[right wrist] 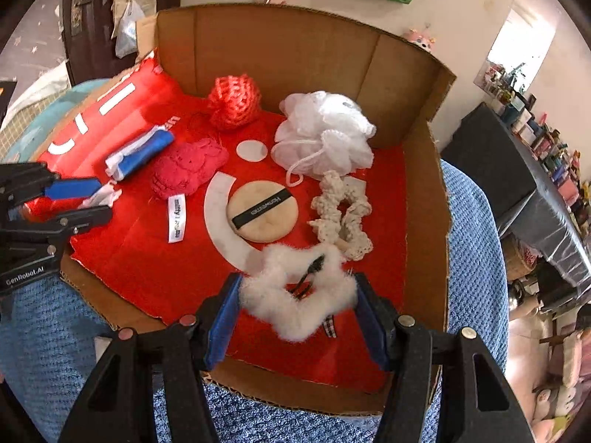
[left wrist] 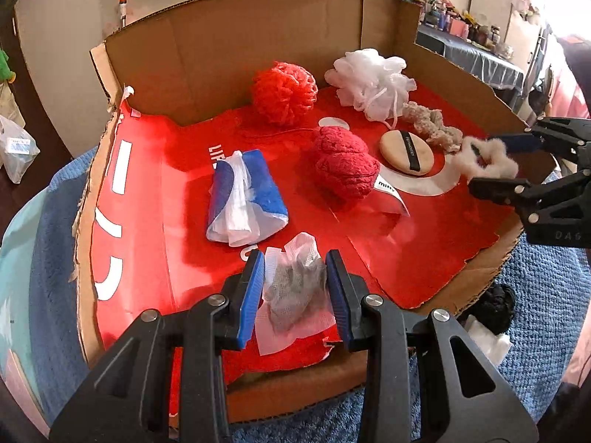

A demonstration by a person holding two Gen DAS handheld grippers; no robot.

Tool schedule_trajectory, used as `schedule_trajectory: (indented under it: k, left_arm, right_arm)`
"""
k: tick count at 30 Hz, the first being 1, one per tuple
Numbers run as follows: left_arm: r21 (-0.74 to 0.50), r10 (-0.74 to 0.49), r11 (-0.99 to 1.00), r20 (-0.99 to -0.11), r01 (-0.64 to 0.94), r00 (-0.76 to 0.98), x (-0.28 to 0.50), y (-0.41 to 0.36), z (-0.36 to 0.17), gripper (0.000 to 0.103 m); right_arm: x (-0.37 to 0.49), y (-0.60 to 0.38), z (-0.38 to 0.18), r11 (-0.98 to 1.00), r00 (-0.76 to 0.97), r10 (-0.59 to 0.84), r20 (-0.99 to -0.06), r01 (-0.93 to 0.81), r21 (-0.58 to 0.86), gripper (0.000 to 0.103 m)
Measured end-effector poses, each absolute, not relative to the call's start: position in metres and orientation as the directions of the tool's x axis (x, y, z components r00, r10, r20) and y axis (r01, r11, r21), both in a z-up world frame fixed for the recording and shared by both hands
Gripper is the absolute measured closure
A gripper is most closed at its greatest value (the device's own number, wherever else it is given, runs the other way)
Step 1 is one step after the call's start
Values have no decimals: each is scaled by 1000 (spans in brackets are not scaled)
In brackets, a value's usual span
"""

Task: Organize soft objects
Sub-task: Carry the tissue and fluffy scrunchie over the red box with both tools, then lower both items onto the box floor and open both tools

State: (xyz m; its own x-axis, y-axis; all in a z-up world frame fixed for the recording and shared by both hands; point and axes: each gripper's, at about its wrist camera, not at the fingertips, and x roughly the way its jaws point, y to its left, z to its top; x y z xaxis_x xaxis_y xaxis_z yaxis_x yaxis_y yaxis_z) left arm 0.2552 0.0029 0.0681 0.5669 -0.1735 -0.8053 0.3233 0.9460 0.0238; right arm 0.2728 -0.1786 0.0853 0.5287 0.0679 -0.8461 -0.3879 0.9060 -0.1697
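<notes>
An open cardboard box (left wrist: pixel 221 55) with a red printed floor holds the soft things. My left gripper (left wrist: pixel 295 269) is shut on a white mesh pouch (left wrist: pixel 295 288) with grey filling, low over the box's near edge. My right gripper (right wrist: pixel 297 288) is shut on a fluffy white ring (right wrist: pixel 295 295) with a black clip in it, over the near right part of the floor. On the floor lie a red crochet ball (left wrist: pixel 284 88), a white bath puff (left wrist: pixel 373 81), a red knitted piece (left wrist: pixel 347 162), a beige powder puff (left wrist: pixel 406 151), a cream crochet scrunchie (left wrist: pixel 432 125) and a blue-and-white folded bag (left wrist: pixel 243 195).
The box rests on a blue textured blanket (left wrist: pixel 546 295). A black bundle (left wrist: pixel 496 306) and something white lie on the blanket just outside the box's right edge. A dark shelf (right wrist: pixel 535 170) crowded with small items stands at the far right. The box's back and right walls stand upright.
</notes>
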Motion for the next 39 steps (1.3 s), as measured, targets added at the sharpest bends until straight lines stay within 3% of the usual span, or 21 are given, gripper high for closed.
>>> schedule_trajectory:
  k: [6, 39]
  left_arm:
    - [25, -173, 945, -809, 327, 563, 258, 3, 68, 70]
    - [32, -171, 940, -817, 340, 550, 261, -2, 65, 67]
  right_arm:
    - [279, -174, 74, 890, 506, 8, -863, -397, -225, 41]
    - [293, -165, 69, 846, 411, -45, -910, -469, -254, 41]
